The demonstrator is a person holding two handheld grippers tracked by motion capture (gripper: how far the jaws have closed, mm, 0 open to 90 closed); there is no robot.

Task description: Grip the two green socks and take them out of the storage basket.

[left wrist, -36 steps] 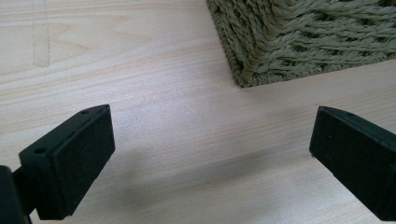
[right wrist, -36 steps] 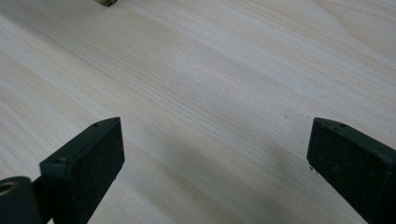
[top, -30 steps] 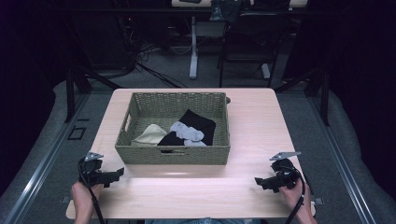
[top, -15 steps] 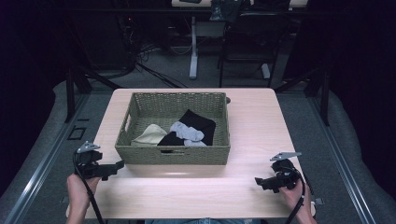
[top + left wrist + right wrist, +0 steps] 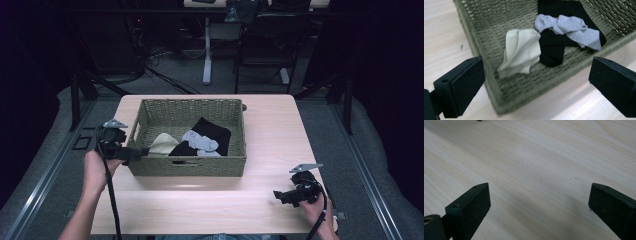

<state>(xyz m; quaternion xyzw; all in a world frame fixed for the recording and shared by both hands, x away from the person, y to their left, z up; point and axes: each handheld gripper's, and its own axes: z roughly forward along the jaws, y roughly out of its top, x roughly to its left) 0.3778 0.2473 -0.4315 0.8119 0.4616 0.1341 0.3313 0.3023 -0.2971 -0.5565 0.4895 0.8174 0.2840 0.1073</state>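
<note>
High view, item one: a light wooden table [image 5: 270, 125] carried a woven green-grey basket [image 5: 190, 167], set toward the left half of the top, one handle slot showing in its near wall.

Item two, basket contents: a cream cloth [image 5: 162, 145] lay at the near left of the floor; a black cloth [image 5: 212, 131] lay to its right, reaching toward the far side; a grey cloth [image 5: 200, 141] lay crumpled on top of the black one. Left gripper view recorded the same three: cream cloth [image 5: 521, 52] folded and touching the black cloth [image 5: 554, 45], grey cloth [image 5: 571, 31] draped across the black.

Item three: left gripper [image 5: 137, 151], held in the person's left hand [image 5: 95, 167] at the basket's near left corner, its tips at the rim and pointing inward. In its own view the jaws stood wide apart, nothing between them, with the basket wall [image 5: 491, 80] and the cream cloth below the gap.

Item four: right gripper [image 5: 281, 196], held in the right hand [image 5: 315, 207] at the near right of the table, well apart from the basket, pointing left. Right gripper view showed its jaws spread wide and empty over bare wood grain [image 5: 536, 170].

Item five: dark floor, cables and chair legs lay beyond the table's far edge.
</note>
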